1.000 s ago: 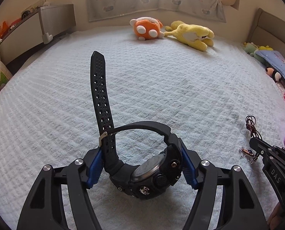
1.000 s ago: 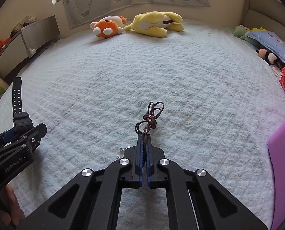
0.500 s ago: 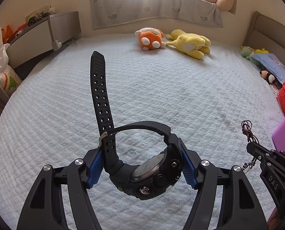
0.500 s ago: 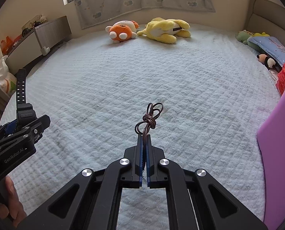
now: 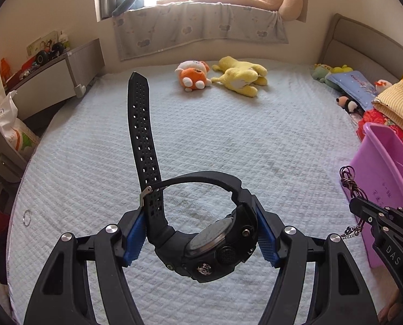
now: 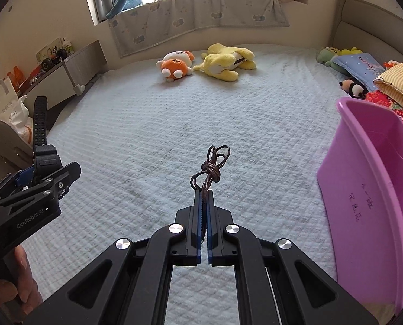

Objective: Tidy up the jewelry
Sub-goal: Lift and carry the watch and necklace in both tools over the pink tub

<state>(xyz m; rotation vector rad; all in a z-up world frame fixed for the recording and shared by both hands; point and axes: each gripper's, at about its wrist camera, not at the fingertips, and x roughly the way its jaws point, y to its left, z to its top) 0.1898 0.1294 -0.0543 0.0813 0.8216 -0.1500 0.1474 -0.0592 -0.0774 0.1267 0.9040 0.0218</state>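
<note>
As seen, both grippers tilted downward.

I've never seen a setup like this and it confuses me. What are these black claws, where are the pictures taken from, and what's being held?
No robot: a person holds two hand grippers, each with a camera looking along its fingers. One picture is from the left gripper, closed on a black watch. The other is from the right gripper, pinching a brown cord. Below is a bed with plush toys, a purple bin at right, and a small ring near the left edge.
</note>
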